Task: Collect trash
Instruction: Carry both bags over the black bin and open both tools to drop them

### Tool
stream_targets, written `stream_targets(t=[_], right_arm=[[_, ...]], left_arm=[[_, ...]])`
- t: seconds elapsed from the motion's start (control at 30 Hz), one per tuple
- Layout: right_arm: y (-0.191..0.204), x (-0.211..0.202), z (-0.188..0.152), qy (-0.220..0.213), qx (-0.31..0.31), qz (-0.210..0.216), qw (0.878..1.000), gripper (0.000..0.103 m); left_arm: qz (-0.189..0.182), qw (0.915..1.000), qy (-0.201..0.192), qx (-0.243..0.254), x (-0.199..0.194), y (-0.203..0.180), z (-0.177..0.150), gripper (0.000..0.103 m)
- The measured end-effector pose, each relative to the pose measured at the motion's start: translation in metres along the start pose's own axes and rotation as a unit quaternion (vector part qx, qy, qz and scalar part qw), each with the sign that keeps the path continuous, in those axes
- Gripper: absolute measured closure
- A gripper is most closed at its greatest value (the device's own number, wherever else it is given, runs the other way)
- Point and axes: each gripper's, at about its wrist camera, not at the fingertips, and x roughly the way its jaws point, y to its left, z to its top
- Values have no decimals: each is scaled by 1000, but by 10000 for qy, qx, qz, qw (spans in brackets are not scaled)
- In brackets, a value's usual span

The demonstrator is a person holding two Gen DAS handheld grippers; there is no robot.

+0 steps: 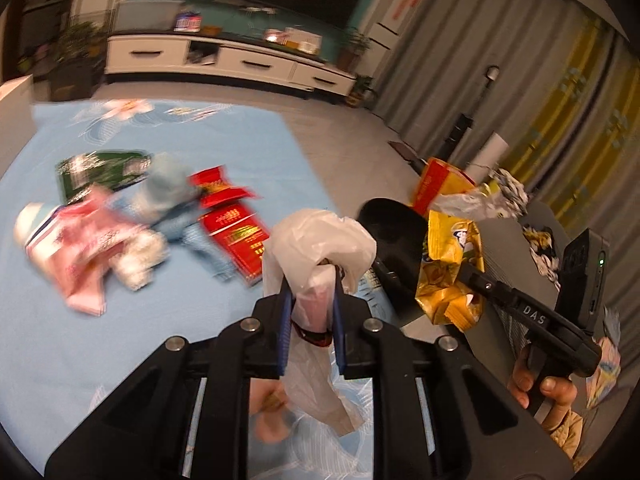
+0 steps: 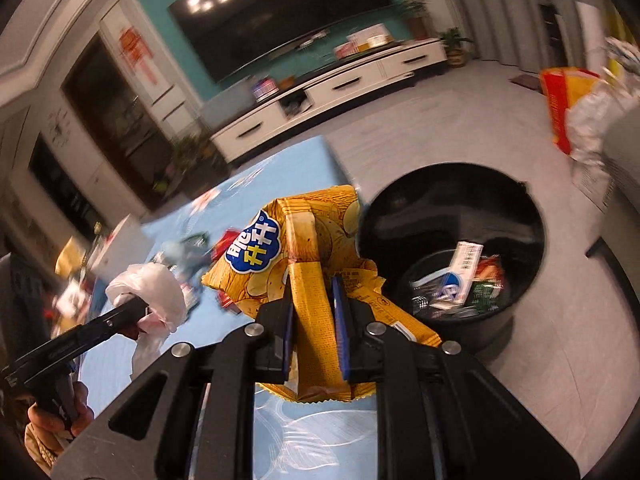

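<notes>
The left hand-held gripper (image 1: 311,296) was clamped on a crumpled white plastic bag (image 1: 320,240), lifted clear of the blue bed sheet (image 1: 40,340) where more wrappers (image 1: 160,216) lay. The right hand-held gripper (image 2: 313,304) pinched a yellow chip bag (image 2: 296,256) beside the black bin (image 2: 452,248), presumably so both pieces could drop in together.

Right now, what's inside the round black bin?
Round black bin holds a white-and-blue wrapper, a green packet and other scraps. The yellow chip bag hides its near-left rim.
</notes>
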Motion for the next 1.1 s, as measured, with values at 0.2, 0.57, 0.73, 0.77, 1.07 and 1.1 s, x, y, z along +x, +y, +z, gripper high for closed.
stream_targets(t=[0.2,0.57,0.73,0.77,1.07,1.1], right_arm=[[-51,-7,11,-298,621,-143,9975,85],[-117,11,25,-477,1319,-440,9891,85],[-128,27,28,-389,1338,-530,9888,85],[-128,31,30,-387,1296,-564,9892,85],[-131,50,38,-320,1264,-810,9882,68],[-134,51,38,-319,1310,-851,9872,59]], left_arm=[[-359,9982,112,476,44,-57,27,85],[-468,9919,570,1030,147,-131,53,84],[-268,9900,756,1158,186,-139,54,84],[-233,9896,795,1174,193,-140,53,83],[-37,9875,1010,1212,225,-135,53,65],[-51,9875,996,1221,225,-135,53,62]])
